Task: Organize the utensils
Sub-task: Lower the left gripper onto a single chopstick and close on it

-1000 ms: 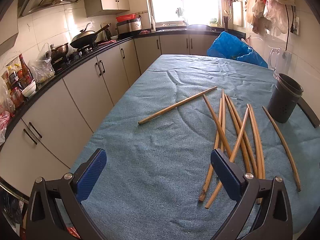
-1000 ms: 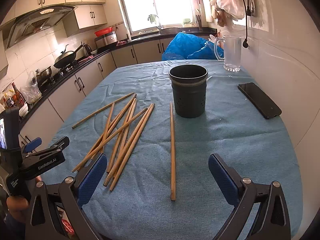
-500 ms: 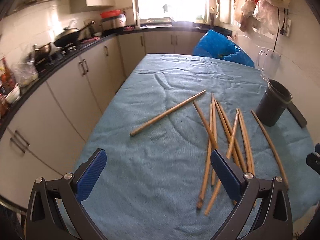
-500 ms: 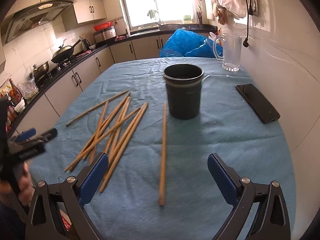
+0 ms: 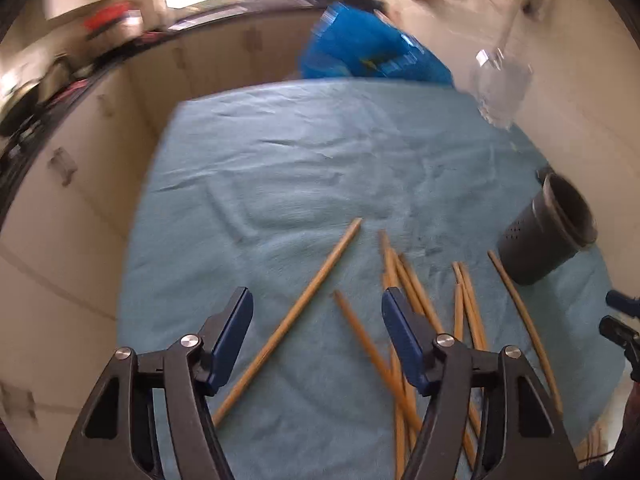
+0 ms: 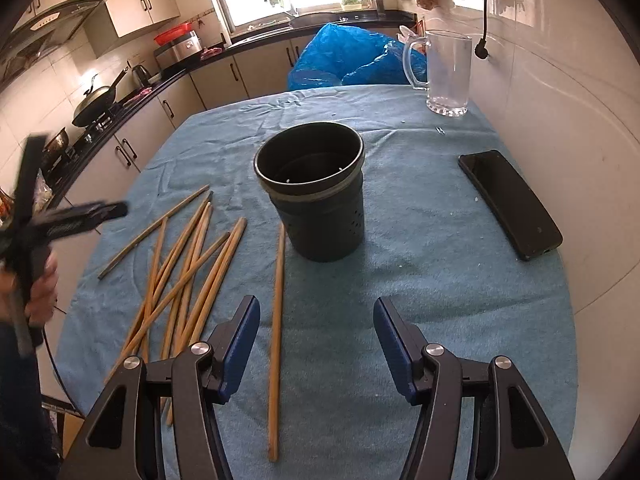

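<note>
The left tool (image 5: 317,334) hangs over the near end of the counter (image 5: 304,168) with its blue-padded fingers (image 5: 234,334) spread wide and nothing between them; the left wrist view is blurred, so fine detail there is hard to read. Below the gap between its fingers lies a single chopstick (image 5: 294,314) running diagonally across the blue cloth, apart from the others. To its right a loose heap of chopsticks (image 5: 404,280) lies fanned and crossed on the cloth, partly hidden behind the tool's right finger. The right tool (image 6: 317,340) is likewise open and empty, its fingers (image 6: 240,344) spread above the cloth. A lone chopstick (image 6: 277,340) lies lengthwise just inside its left finger, its far tip close beside the base of the dark utensil holder (image 6: 320,204). The holder stands upright near the middle of the counter, with nothing seen in it. Farther right on the cloth lies a black phone (image 6: 510,204), and a clear glass pitcher (image 6: 446,72) stands at the far edge next to a blue plastic bag (image 6: 344,60).
</note>
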Available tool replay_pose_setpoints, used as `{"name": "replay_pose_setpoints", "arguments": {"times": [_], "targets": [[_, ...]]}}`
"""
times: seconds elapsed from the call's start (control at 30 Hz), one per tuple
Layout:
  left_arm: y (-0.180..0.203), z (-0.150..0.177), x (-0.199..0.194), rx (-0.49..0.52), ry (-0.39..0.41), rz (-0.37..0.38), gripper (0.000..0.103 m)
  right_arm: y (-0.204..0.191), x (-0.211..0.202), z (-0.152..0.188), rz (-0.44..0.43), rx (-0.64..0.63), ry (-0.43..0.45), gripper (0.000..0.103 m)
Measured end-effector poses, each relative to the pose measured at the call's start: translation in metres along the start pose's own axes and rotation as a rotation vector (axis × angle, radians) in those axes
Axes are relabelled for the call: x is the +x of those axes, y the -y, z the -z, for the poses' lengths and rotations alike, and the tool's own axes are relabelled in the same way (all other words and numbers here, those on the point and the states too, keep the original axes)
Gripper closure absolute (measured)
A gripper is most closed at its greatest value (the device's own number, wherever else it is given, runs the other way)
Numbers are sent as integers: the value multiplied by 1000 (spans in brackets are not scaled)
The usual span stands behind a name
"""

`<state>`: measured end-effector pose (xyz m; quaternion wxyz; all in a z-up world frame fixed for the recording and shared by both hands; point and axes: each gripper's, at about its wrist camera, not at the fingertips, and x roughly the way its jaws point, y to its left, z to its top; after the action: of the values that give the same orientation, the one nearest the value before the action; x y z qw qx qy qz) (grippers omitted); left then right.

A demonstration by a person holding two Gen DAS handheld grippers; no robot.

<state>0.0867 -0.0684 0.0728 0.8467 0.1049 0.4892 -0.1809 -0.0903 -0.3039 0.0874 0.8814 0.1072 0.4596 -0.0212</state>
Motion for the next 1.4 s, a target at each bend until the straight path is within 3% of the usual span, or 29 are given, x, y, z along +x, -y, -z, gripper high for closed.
{"name": "replay_pose_setpoints", "arguments": {"times": [0.07, 0.13, 0.17, 0.27, 0.33, 0.4, 0.47, 0.6, 0.77, 0.9, 1.13, 1.4], "targets": [[6, -11, 20, 22, -27, -18, 52, 3, 5, -3, -4, 13, -16, 41], [9, -22, 42, 36, -86, 15, 53, 6, 8, -7, -18, 28, -33, 44], [10, -26, 51, 39, -99, 18, 58, 7, 10, -9, -26, 31, -40, 44], [13, -30, 72, 56, -133, -12, 61, 7, 19, -16, -43, 35, -63, 56], [13, -32, 78, 56, -146, -11, 66, 5, 28, -19, -42, 27, -78, 57], [13, -32, 81, 59, -142, -19, 82, -2, 38, -20, -50, 12, -104, 57], [14, -32, 81, 54, -140, -36, 92, -13, 49, -17, -49, -19, -136, 57], [-2, -28, 78, -5, -145, -74, 94, -33, 65, -3, -35, -95, -186, 62], [-37, -16, 72, -170, -184, -122, 97, -46, 76, 10, 3, -176, -226, 95], [-50, -1, 61, -206, -188, -121, 97, -50, 68, 14, -31, -232, -243, 95], [-53, 3, 59, -206, -173, -127, 97, -41, 65, -10, -17, -167, -177, 90], [-52, -1, 60, -191, -156, -122, 97, -57, 95, -26, 36, -170, -181, 87]]}}
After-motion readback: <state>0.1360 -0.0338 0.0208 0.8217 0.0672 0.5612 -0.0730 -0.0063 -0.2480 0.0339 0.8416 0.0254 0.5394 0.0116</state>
